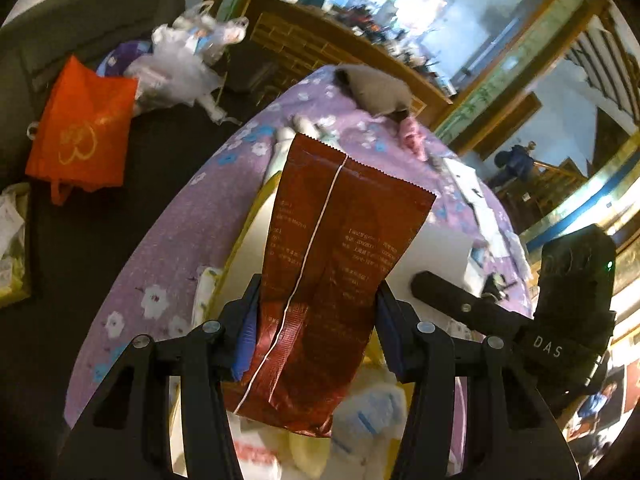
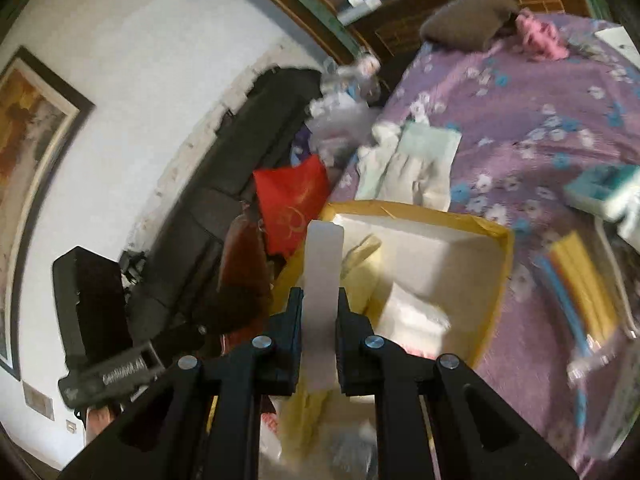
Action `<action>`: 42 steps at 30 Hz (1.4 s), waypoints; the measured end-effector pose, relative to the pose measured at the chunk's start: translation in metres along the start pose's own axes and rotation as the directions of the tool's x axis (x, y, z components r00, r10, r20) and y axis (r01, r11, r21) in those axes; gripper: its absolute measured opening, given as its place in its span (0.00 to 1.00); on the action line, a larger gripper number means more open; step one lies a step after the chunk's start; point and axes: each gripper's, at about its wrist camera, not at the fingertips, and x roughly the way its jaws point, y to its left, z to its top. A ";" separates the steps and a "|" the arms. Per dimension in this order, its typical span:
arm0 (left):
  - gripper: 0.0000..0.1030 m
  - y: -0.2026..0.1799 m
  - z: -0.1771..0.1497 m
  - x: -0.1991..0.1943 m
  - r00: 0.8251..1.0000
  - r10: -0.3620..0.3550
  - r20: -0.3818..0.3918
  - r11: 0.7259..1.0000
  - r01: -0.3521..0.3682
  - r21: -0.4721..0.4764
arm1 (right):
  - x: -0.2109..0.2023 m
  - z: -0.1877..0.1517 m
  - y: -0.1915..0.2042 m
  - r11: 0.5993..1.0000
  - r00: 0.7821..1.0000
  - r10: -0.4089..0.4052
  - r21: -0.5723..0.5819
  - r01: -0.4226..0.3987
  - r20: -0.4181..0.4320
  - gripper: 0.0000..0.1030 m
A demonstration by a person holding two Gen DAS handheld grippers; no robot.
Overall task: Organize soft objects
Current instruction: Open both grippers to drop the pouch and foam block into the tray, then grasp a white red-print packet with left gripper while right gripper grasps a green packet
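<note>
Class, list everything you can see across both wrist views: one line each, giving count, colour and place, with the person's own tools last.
Foil packet: one, dark red, held over the box.
White strip: one, pale, held over the box.
Box: one, yellow outside, white inside, on the bed.
Bedspread: one, purple floral.
Cushion: one, brown, far end of bed.
Tote bag: one, red, beside the bed.
Left gripper: black, jaws shut on foil packet.
Right gripper: black, jaws shut on white strip.

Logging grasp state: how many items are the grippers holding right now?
2. The left gripper clamps a dark red foil packet; the right gripper clamps a pale white strip. Both are above the yellow box. More items inside may be hidden.
</note>
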 end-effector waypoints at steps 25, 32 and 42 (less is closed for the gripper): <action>0.69 -0.049 -0.054 -0.055 0.980 -0.130 0.150 0.991 0.121 0.063 | -0.106 -0.079 -0.005 0.922 0.937 -0.302 -0.197 0.334 0.177 0.49; 0.69 -0.111 -0.149 -0.026 0.979 -0.139 -0.147 0.973 0.163 0.164 | -0.154 -0.164 -0.072 0.916 0.916 -0.393 -0.049 0.398 0.083 0.49; 0.68 -0.157 -0.183 0.024 0.970 0.068 -0.235 0.977 -0.017 0.211 | -0.161 -0.196 -0.099 0.890 0.885 -0.452 -0.006 0.456 0.111 0.49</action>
